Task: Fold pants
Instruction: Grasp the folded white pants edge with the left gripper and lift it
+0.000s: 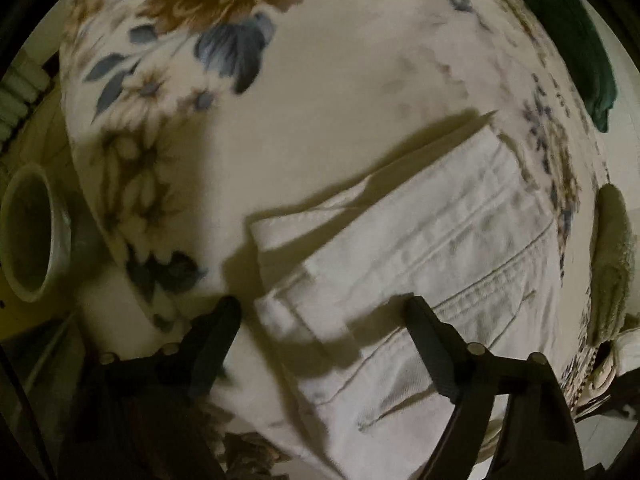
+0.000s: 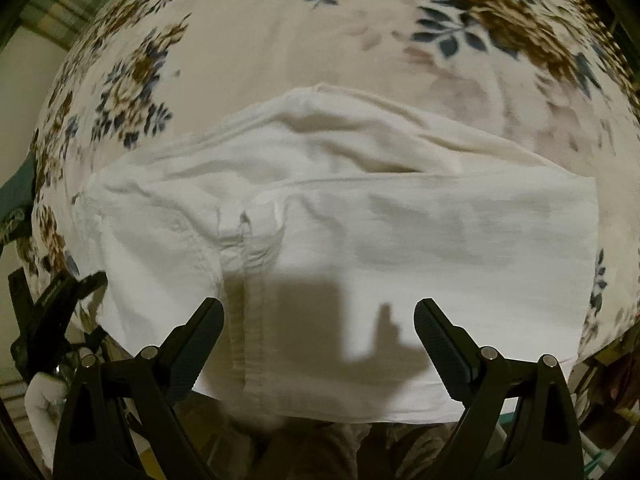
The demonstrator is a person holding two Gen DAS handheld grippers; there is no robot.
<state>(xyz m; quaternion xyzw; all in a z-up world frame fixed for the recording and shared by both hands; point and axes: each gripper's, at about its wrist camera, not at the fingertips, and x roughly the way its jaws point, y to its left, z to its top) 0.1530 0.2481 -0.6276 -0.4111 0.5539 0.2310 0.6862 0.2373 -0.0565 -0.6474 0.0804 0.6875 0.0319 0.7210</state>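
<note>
White pants (image 1: 420,264) lie folded on a cream floral cloth (image 1: 320,100). In the left wrist view the stitched seams and a folded corner show, and my left gripper (image 1: 324,312) is open and empty above the pants' near left edge. In the right wrist view the pants (image 2: 360,232) spread wide across the middle, with a fly seam at the left. My right gripper (image 2: 320,316) is open and empty above their near edge, and its shadow falls on the fabric. The other gripper (image 2: 56,304) shows at the far left of this view.
A dark green garment (image 1: 572,40) lies at the cloth's far right. A beige towel-like item (image 1: 612,256) sits at the right edge. A pale round pot (image 1: 28,236) stands beyond the cloth's left edge. A teal garment (image 2: 20,196) lies at the left in the right wrist view.
</note>
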